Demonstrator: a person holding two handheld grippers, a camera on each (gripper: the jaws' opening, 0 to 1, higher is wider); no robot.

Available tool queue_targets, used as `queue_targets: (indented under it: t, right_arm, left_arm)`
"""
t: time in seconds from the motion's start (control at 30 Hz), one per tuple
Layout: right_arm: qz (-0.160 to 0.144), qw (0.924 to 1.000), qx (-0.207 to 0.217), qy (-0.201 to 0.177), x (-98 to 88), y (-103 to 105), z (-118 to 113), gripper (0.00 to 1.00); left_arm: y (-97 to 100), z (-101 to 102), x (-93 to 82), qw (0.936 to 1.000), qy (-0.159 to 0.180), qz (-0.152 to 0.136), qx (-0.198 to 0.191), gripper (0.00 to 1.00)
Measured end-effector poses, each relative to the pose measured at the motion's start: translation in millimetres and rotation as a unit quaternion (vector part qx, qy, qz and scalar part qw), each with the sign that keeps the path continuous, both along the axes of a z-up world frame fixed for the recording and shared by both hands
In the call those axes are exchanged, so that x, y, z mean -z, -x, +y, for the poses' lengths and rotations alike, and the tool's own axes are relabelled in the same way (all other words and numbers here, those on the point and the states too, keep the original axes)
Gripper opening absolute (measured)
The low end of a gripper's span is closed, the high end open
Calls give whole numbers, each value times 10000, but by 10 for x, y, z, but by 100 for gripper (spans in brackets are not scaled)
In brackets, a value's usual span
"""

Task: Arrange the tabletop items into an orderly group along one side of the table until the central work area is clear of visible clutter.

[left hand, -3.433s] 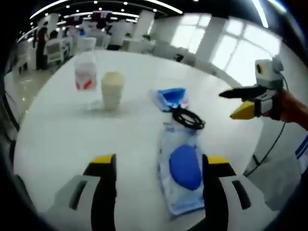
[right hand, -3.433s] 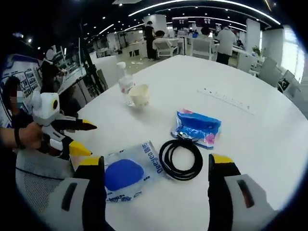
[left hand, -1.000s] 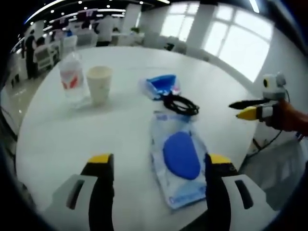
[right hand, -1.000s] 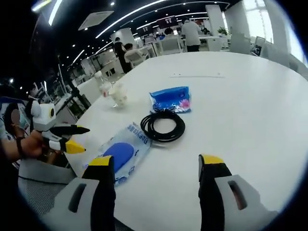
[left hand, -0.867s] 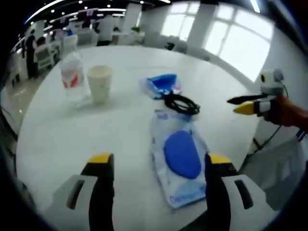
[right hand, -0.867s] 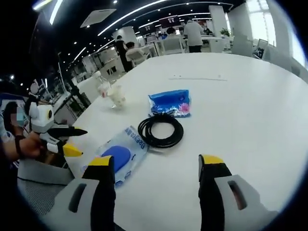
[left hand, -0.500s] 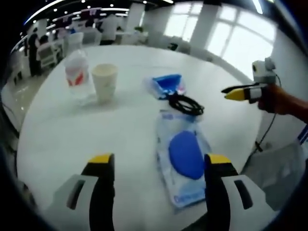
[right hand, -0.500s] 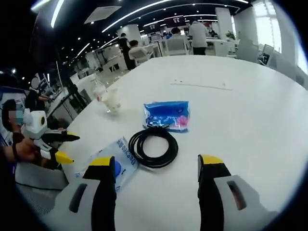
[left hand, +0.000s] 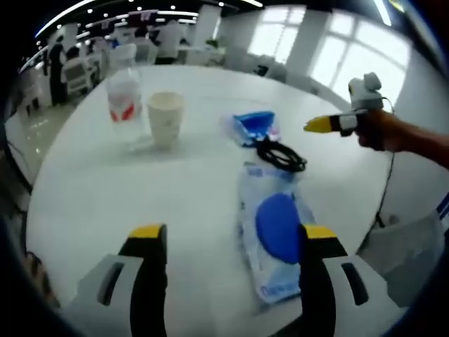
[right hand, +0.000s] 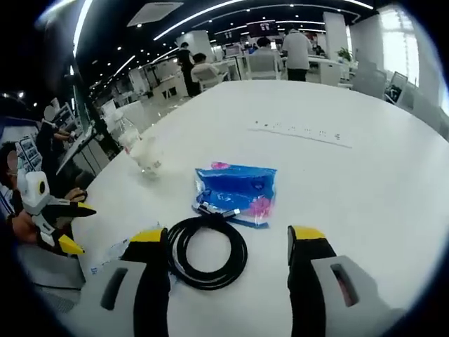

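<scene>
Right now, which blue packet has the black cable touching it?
The small bright blue packet with pink marks. One end of the cable lies on its near edge. The other pack is clear plastic with a blue oval inside.

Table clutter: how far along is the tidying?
Nothing looks grouped yet. The bottle and paper cup stand together; blue pack, black cable and clear pouch lie mid-table. Both grippers, left gripper and right gripper, are open and empty. All moves remain.
</scene>
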State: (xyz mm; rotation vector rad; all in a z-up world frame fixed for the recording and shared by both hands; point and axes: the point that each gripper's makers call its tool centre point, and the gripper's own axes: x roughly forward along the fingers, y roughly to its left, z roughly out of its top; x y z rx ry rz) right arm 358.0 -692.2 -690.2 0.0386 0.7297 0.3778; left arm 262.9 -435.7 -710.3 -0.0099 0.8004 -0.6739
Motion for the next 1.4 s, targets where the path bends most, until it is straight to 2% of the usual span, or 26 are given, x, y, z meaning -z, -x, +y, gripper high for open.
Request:
queue_targets:
  t: [0.1, 0.17, 0.2, 0.37, 0.53, 0.77, 0.9, 1.0, 1.03, 1.1, 1.2, 1.3, 1.4]
  right_arm:
    - [-6, 10000, 7, 48, 9, -90, -22, 68]
    - [94, 9993, 2, 353, 73, -151, -103, 69]
    - [84, 9993, -3, 371, 94, -221, -109, 69]
    - [114, 9992, 27, 389, 93, -267, -37, 68]
    - [143, 9995, 45, 279, 138, -396, 36, 66]
    - [258, 9993, 36, 255, 331, -565, 71, 64]
    - [398, 9979, -67, 509, 451, -683, 21, 63]
    - [445, 9977, -40, 515, 505, -709, 14, 59]
    - [422, 9976, -7, 549, 556, -779, -18, 58]
    - [277, 9957, -87, 883, 531, -847, -79, 54]
    - [224, 9969, -74, 750, 539, -919, -78, 44]
    - [171, 9975, 159, 668, 583, -1042, -148, 25]
    - [338, 9980, 179, 507, 648, -1020, -118, 11]
  left_arm:
    - [-2, 22, 11, 10000, 5, 30, -47, 73]
    - [-12, 26, 6, 10000, 17, 27, -84, 73]
    - [-15, 32, 3, 9999, 23, 26, -99, 73]
    - [-17, 88, -5, 9998, 48, 43, -209, 73]
    - [-8, 112, -5, 9996, 61, 71, -256, 73]
    - [-4, 137, 19, 9995, 51, 129, -290, 73]
    - [-29, 181, 10, 9991, 96, 141, -389, 73]
    - [-34, 190, 7, 9989, 118, 153, -439, 72]
    - [-34, 195, 11, 9988, 114, 157, -451, 72]
    - [-29, 201, 24, 9987, 99, 180, -456, 72]
    - [-51, 218, 69, 9988, 68, 197, -436, 72]
    - [-42, 205, 81, 9990, 39, 209, -403, 72]
    - [-29, 187, 105, 9991, 5, 235, -343, 72]
